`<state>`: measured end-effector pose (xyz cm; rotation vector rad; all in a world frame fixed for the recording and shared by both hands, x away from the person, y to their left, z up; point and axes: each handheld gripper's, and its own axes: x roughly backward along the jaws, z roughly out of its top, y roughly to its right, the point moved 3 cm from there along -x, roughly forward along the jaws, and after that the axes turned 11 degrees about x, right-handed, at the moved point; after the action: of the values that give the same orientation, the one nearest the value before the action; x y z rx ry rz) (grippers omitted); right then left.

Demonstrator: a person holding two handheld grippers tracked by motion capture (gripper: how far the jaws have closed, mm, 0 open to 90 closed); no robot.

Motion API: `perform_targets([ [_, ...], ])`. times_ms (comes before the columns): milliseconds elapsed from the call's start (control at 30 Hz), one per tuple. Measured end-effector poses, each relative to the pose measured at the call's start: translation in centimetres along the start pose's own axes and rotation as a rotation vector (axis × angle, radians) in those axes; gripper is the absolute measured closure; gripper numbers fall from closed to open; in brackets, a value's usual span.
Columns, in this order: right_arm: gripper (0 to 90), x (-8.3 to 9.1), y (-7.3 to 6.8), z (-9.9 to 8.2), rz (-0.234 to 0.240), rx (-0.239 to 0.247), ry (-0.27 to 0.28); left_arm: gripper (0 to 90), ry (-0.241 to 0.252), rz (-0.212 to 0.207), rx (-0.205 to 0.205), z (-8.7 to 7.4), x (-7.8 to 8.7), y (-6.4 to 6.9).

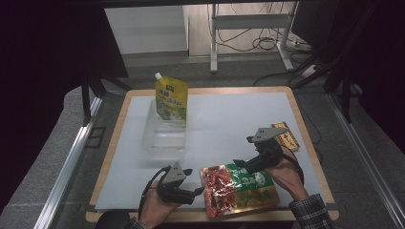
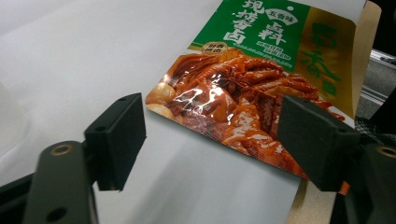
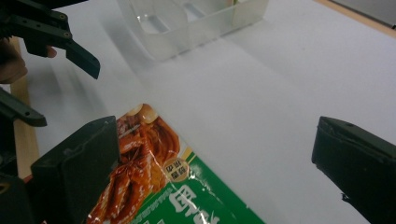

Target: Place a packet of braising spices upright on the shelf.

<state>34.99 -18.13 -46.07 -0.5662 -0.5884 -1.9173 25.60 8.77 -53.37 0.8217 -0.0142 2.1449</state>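
A flat food packet (image 1: 239, 188) (image 2: 252, 79) (image 3: 154, 186), green at the top with a red-brown dish pictured, lies at the table's near edge. My left gripper (image 1: 198, 191) (image 2: 210, 144) is level at the packet's left end, jaws open, with the packet's corner lying between them; neither pad presses on it. My right gripper (image 1: 241, 164) (image 3: 215, 163) hovers over the packet's far edge with its jaws wide open and nothing in them. The left gripper (image 3: 60, 42) also appears at the top left of the right gripper view.
A clear plastic container (image 1: 165, 136) (image 3: 187, 23) stands at the middle left of the white mat (image 1: 229, 114), with a yellow spouted pouch (image 1: 171, 98) upright at its far end. A small red and yellow packet (image 1: 286, 136) lies near the right edge.
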Motion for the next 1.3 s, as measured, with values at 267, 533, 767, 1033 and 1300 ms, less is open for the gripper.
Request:
perform_targets([
  [267,0.8,0.9,-0.3,-1.9,-0.004,-0.04,0.008,38.5,-0.014,-0.015,-0.013,-0.1,-0.1,0.0],
  [533,1.1,1.9,-0.7,-3.5,-0.034,-0.064,0.015,54.0,-0.018,-0.03,-0.007,-0.1,-0.2,-0.1],
  [767,1.2,2.5,-0.9,-4.7,-0.049,-0.08,-0.002,73.7,-0.041,-0.047,-0.017,-0.2,-0.5,-0.3],
  [1033,1.7,3.0,-1.0,-6.4,-0.045,-0.108,-0.038,89.8,-0.075,-0.063,-0.046,-0.4,-1.4,0.1],
  [1300,1.9,3.7,-1.2,-8.3,-0.031,-0.149,-0.075,89.8,-0.091,-0.066,-0.068,-0.4,-2.8,0.6],
])
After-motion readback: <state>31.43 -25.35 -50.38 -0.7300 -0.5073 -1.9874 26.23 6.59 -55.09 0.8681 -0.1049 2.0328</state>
